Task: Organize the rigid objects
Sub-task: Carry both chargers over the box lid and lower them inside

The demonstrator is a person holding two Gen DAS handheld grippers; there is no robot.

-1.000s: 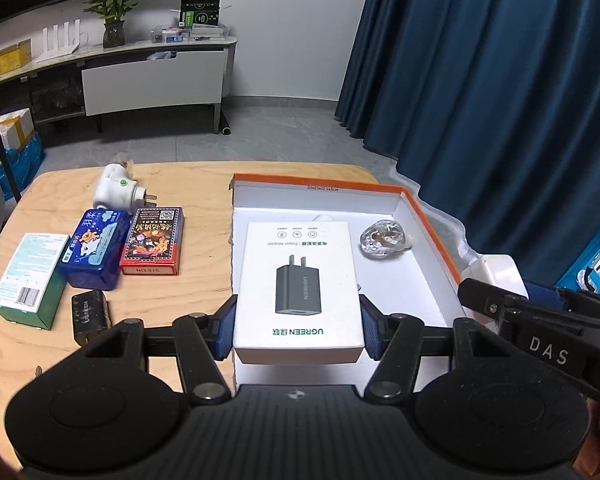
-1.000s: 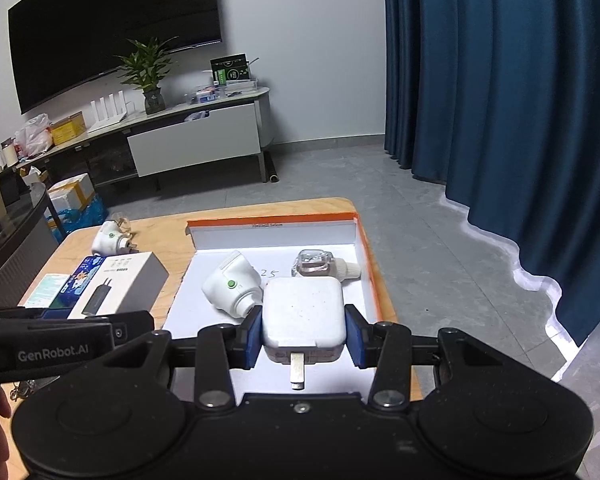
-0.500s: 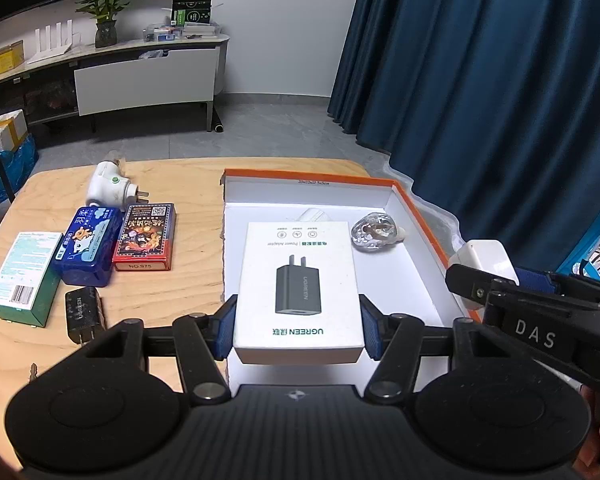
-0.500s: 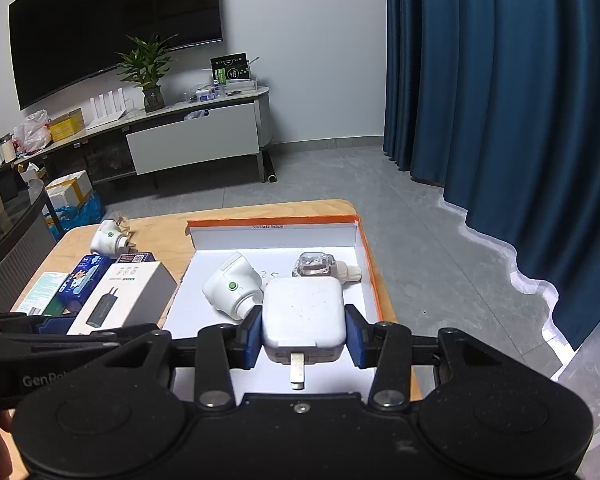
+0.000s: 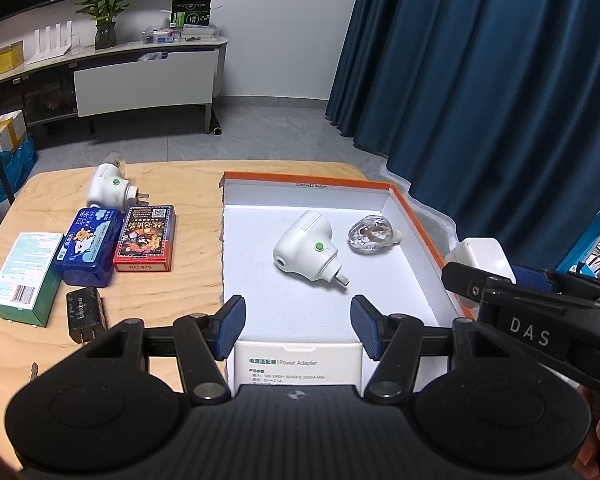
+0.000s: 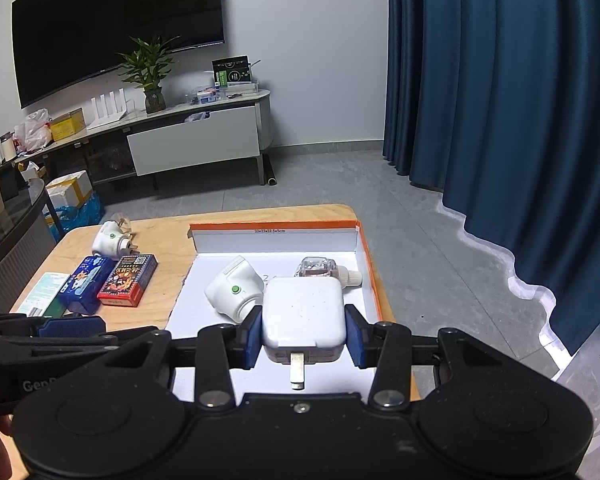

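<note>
My left gripper (image 5: 298, 322) is open above the near end of the orange-rimmed white box (image 5: 414, 216). The white power adapter box (image 5: 298, 364) lies below it inside the orange box, free of the pads. A white plug device (image 5: 306, 250) and a clear plastic piece (image 5: 370, 234) lie further in. My right gripper (image 6: 303, 334) is shut on a white square charger (image 6: 304, 312), held over the box's near right part; the charger also shows in the left wrist view (image 5: 480, 258).
On the wooden table (image 5: 180, 184) left of the box lie a second white plug (image 5: 110, 192), a blue tin (image 5: 88, 246), a red card pack (image 5: 146, 238), a green-white carton (image 5: 24, 278) and a black charger (image 5: 84, 312). Blue curtains (image 5: 480, 80) hang to the right.
My left gripper has opened and let go of the power adapter box, which now lies low in the orange box. The right gripper still holds the white charger, almost unmoved.
</note>
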